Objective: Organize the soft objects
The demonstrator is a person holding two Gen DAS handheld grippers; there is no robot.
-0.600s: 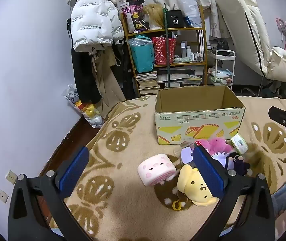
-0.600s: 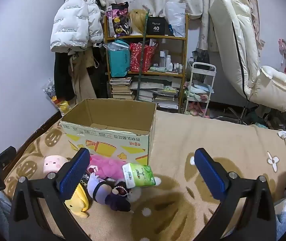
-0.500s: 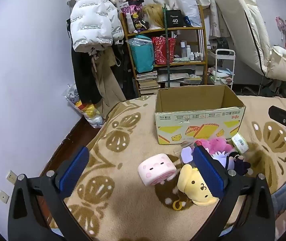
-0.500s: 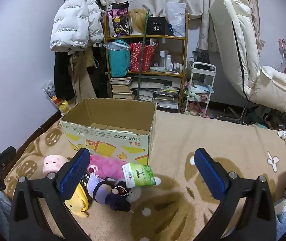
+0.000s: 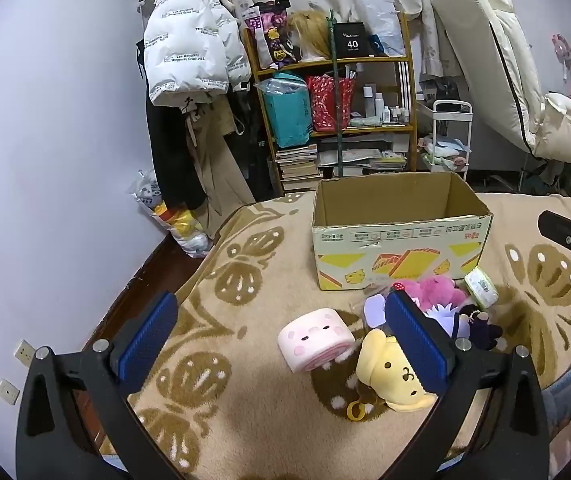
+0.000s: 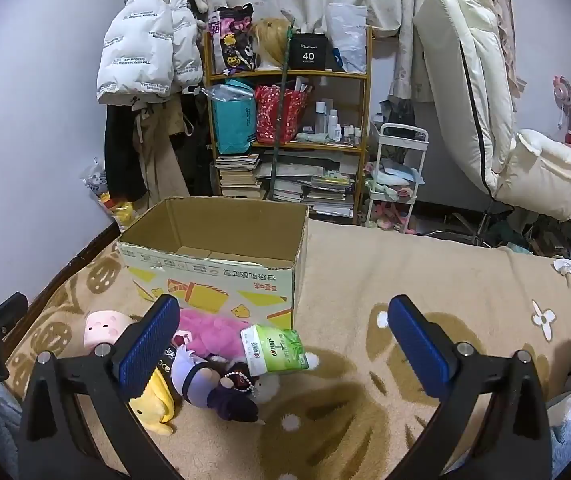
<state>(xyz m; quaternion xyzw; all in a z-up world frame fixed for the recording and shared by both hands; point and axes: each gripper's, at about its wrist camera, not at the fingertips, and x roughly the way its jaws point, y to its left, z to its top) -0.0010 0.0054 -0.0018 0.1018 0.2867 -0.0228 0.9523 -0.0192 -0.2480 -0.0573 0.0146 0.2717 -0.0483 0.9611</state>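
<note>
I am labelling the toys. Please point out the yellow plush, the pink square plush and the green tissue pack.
yellow plush (image 5: 389,376), left wrist view, on its face.
pink square plush (image 5: 315,336), left wrist view, on its front face.
green tissue pack (image 6: 275,350), right wrist view, on its printed side.

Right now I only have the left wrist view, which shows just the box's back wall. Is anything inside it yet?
Observer: No. The right wrist view looks down into the box, and only its bottom flaps show.
Reviewer: Is the right gripper holding anything?
Observer: No. The right gripper has its fingers wide apart with nothing between them.
Reviewer: What is the green thing beside the plush?
Observer: A tissue pack with a green leaf print. It lies on its side, touching the pink plush.
</note>
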